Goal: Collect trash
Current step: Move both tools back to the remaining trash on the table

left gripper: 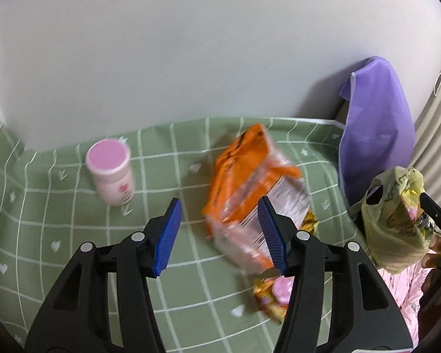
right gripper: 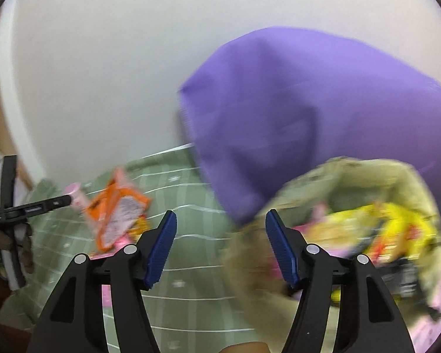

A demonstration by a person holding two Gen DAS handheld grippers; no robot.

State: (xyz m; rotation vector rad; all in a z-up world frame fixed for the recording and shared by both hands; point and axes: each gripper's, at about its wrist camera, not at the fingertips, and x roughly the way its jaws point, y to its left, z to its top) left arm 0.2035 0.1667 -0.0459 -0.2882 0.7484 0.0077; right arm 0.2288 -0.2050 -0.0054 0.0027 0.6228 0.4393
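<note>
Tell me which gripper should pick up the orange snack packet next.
Left. The left gripper is open and points almost straight at the orange snack packet. The right gripper, also open, faces the yellow trash bag, with the packet far off.

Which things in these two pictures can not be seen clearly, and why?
- Print on the orange-and-clear plastic snack bag: left wrist view, motion blur.
- Gold-and-pink foil wrapper: left wrist view, partly behind the left claw.
- Contents of the yellowish plastic trash bag: right wrist view, blurred, partly behind the right claw.
</note>
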